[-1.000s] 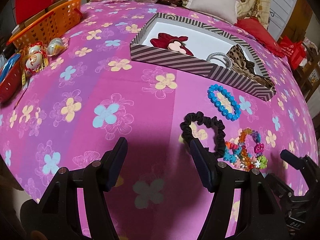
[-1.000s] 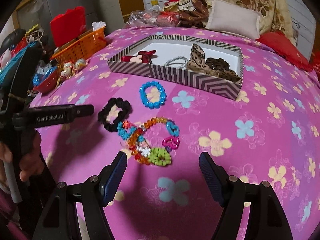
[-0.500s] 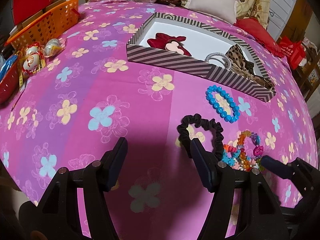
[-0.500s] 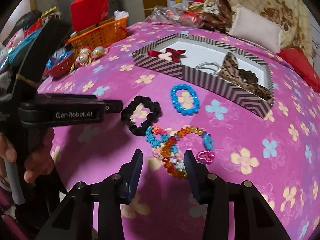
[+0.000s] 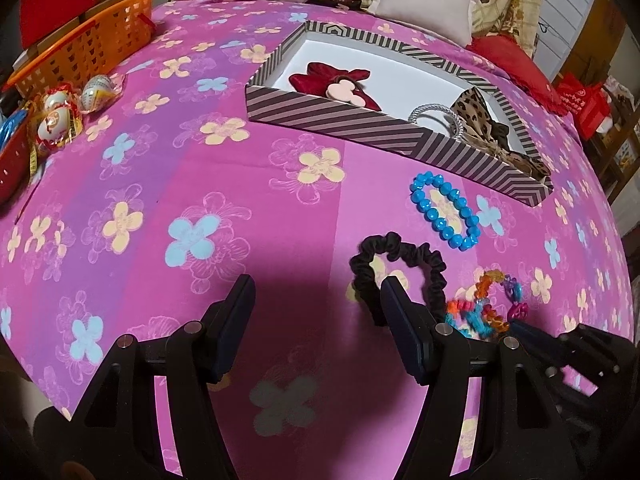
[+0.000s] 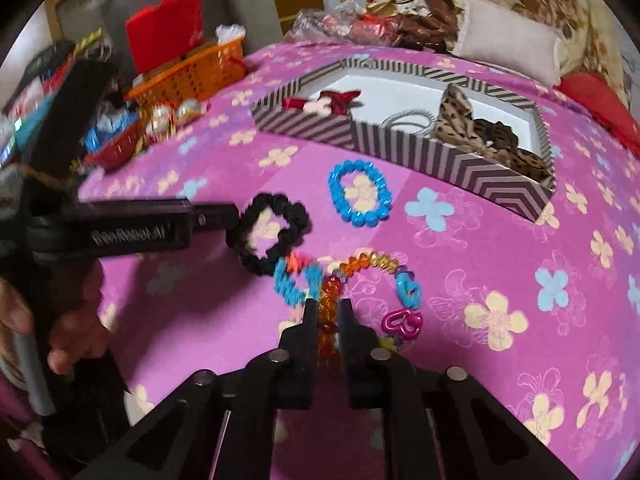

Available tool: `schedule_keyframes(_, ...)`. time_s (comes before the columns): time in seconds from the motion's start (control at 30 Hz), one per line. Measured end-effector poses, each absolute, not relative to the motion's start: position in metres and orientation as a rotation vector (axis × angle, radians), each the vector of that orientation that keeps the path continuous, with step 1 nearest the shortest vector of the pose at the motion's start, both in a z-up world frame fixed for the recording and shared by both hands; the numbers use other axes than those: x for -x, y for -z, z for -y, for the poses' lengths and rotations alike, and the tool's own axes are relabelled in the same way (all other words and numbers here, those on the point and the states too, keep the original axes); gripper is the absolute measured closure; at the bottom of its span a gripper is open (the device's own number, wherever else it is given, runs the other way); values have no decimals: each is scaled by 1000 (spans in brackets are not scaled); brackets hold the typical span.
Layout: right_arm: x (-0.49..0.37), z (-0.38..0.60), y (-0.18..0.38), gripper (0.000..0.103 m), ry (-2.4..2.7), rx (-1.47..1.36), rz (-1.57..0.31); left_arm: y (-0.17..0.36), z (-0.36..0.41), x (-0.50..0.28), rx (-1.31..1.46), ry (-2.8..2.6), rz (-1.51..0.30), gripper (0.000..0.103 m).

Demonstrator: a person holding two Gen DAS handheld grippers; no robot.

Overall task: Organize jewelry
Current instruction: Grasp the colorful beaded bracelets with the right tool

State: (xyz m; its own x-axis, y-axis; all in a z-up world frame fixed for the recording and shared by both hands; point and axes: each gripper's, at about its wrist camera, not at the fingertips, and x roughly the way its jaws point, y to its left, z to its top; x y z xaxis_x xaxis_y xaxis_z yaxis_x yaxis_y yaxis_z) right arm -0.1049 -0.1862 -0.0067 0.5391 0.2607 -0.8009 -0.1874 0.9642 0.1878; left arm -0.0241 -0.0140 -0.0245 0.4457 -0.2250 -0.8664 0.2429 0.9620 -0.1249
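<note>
Since one second ago your right gripper (image 6: 325,312) has closed its fingers on the multicolor bead bracelet (image 6: 348,268), which lies on the pink cloth (image 6: 500,248) beside the black scrunchie (image 6: 269,233). Your left gripper (image 5: 316,312) stays wide open, holding nothing. Only your right view shows this grip; your left view shows the striped box (image 5: 332,118) more clearly.
</note>
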Motion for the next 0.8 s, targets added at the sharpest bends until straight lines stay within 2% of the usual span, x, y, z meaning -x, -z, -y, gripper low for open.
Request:
schedule_keyframes(0.4,114,240,-8,95,-166,-208,-921,24,23,26,-35,300,-1066,38)
schedule_keyframes(0.8,116,275,6,95,-15,-117,-1005,25,29,24,-49,311,-1065,38)
